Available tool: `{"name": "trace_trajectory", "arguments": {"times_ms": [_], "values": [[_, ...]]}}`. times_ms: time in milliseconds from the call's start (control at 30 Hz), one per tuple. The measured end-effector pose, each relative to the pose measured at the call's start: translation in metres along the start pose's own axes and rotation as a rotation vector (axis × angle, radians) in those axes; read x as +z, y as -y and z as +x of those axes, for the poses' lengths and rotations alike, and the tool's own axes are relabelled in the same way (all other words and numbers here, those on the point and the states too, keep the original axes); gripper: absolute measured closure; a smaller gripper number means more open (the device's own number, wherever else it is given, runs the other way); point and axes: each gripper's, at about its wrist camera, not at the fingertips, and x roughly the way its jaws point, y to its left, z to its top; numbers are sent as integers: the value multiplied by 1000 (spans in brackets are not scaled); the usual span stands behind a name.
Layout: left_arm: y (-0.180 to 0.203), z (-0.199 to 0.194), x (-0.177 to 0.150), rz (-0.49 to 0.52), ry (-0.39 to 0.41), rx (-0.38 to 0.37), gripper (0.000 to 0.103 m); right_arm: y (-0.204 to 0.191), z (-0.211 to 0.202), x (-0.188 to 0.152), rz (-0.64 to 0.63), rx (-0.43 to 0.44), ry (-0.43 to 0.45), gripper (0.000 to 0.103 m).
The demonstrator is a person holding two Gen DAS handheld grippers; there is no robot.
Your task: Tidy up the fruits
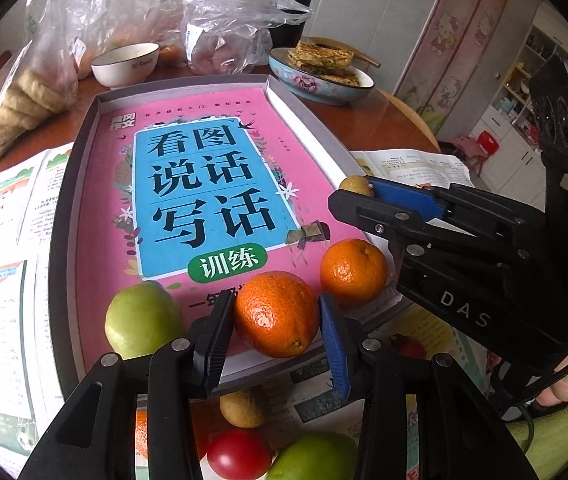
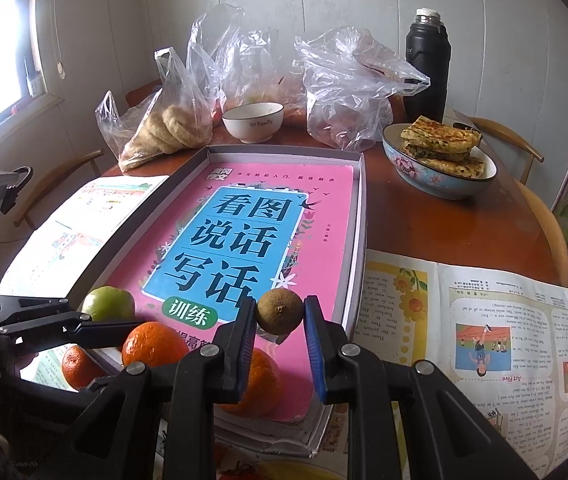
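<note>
A grey tray (image 1: pixel 84 128) holds a pink book (image 1: pixel 204 168). My left gripper (image 1: pixel 276 316) is shut on an orange (image 1: pixel 276 312) over the tray's near edge. A green fruit (image 1: pixel 140 320) and a second orange (image 1: pixel 352 272) lie on the book either side of it. My right gripper (image 2: pixel 280 312) is shut on a small brown kiwi-like fruit (image 2: pixel 279 311), held above the tray's near right part; it also shows in the left wrist view (image 1: pixel 356 186). Below the tray lie a brown fruit (image 1: pixel 242 408), a red tomato (image 1: pixel 240 454) and a green fruit (image 1: pixel 312 458).
Open picture books (image 2: pixel 476 320) lie around the tray on the round wooden table (image 2: pixel 424 216). At the back stand a white bowl (image 2: pixel 253 122), a bowl of flatbreads (image 2: pixel 440 160), plastic bags of food (image 2: pixel 164 128) and a black flask (image 2: pixel 428 64).
</note>
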Motion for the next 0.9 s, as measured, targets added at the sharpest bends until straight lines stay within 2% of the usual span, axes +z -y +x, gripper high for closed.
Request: {"name": "trace_trajectory", "arguments": {"times_ms": [433,900], "values": [[-9,0,1,-47,7,-30,59,0,20,1,-3,-19,-62,79],[-7,1,2,-36,15,-5,59,-1,22,1,2,-37,-89,79]]}}
